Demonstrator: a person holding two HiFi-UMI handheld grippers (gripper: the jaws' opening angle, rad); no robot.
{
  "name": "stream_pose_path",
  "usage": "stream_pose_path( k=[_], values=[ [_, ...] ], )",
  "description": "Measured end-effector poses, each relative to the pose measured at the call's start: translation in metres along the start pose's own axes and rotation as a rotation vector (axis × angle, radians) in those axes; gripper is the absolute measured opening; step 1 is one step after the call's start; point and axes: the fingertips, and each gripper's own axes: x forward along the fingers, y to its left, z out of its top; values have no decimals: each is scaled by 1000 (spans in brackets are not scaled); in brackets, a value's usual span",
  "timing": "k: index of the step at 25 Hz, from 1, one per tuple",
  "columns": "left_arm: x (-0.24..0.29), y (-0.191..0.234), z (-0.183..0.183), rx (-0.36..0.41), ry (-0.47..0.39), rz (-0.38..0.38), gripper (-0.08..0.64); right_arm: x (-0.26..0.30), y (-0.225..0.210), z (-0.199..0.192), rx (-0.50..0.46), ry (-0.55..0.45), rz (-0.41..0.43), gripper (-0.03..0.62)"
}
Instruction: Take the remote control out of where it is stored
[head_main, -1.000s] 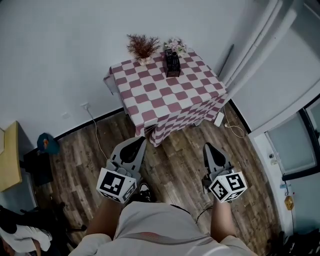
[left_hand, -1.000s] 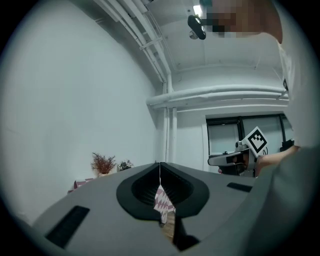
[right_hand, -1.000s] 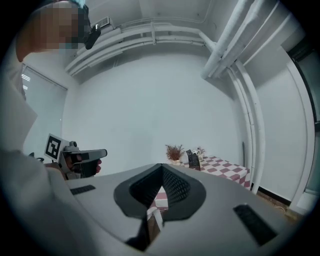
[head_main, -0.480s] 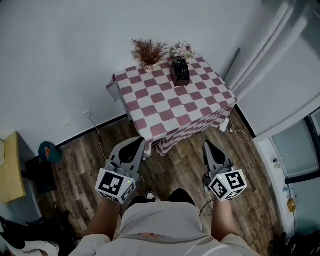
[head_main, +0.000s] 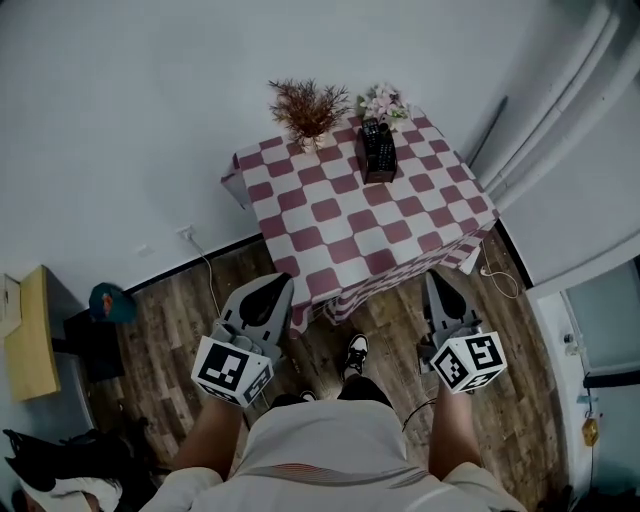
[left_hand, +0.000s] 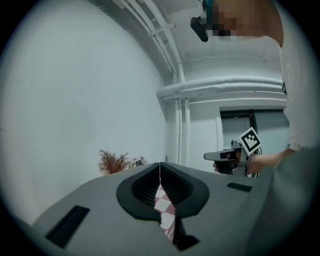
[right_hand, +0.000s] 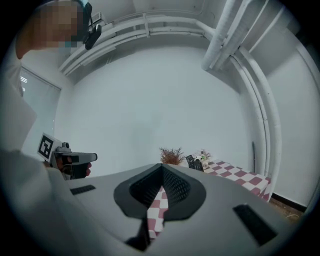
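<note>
A black holder with remote controls (head_main: 377, 150) stands at the far side of a small table with a red-and-white checked cloth (head_main: 340, 225). It also shows small and far off as the holder (right_hand: 192, 162) in the right gripper view. My left gripper (head_main: 283, 283) and right gripper (head_main: 435, 278) are held level over the wooden floor, short of the table's near edge and well apart from the holder. In the left gripper view the left gripper (left_hand: 160, 165) has its jaw tips meeting with nothing in them. The right gripper (right_hand: 162, 166) is likewise shut and empty.
A dried plant (head_main: 306, 105) and a small flower pot (head_main: 383, 100) stand beside the holder against the white wall. White pipes (head_main: 560, 95) run at the right. A cable (head_main: 200, 262) lies on the floor; a wooden cabinet (head_main: 30, 335) and teal object (head_main: 108, 302) sit left.
The table has come nearer in the head view as the person steps toward it. Both grippers have moved forward along with the person, and their jaws stay shut.
</note>
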Motion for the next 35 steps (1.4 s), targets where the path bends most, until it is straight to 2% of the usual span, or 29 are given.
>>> stream_pose_path(
  k=[7,13,17,25,35],
  values=[
    [74,17,9,6,26,54,11,63,-58,7,40,4,52,14],
    [137,14,17,11,38,72,11,92,-120,14,82,11,60,14],
    [161,13,18,17,58,80,11,108,-141,12,92,27,75,12],
    [182,25,2,-10,92,84,11,132,-150,0,100,68,81,14],
    [192,76,6,-45,51,-21,11,151,-131,9,61,68,-51,12]
  ],
)
